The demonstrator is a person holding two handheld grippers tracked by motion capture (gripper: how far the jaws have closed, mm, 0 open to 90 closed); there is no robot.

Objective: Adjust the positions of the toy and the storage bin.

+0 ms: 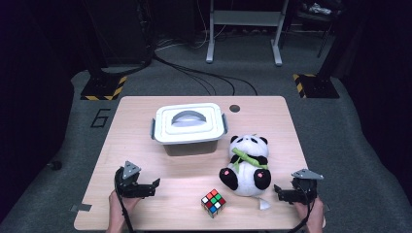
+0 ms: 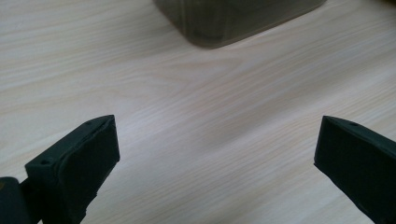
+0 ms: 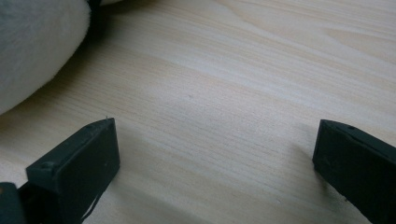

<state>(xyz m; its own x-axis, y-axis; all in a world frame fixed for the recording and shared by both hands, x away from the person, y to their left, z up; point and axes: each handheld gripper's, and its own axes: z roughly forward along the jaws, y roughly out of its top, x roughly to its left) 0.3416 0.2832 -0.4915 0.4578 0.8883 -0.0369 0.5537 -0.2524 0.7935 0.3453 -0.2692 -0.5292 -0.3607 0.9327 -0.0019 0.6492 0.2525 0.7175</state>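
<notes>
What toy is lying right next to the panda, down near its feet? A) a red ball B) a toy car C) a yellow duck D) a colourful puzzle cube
D: a colourful puzzle cube sits on the table just beside the plush panda, near its black feet, with the lidded white box farther back.

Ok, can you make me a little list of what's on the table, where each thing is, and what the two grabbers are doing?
table: light wood
box: white plastic box with lid on, far middle
panda: plush panda sitting right of middle, in front of the box
cube: colourful puzzle cube near front edge, beside the panda's foot
left gripper: front left, jaws wide open, holding nothing
right gripper: front right, close to the panda, jaws wide open, holding nothing
</notes>
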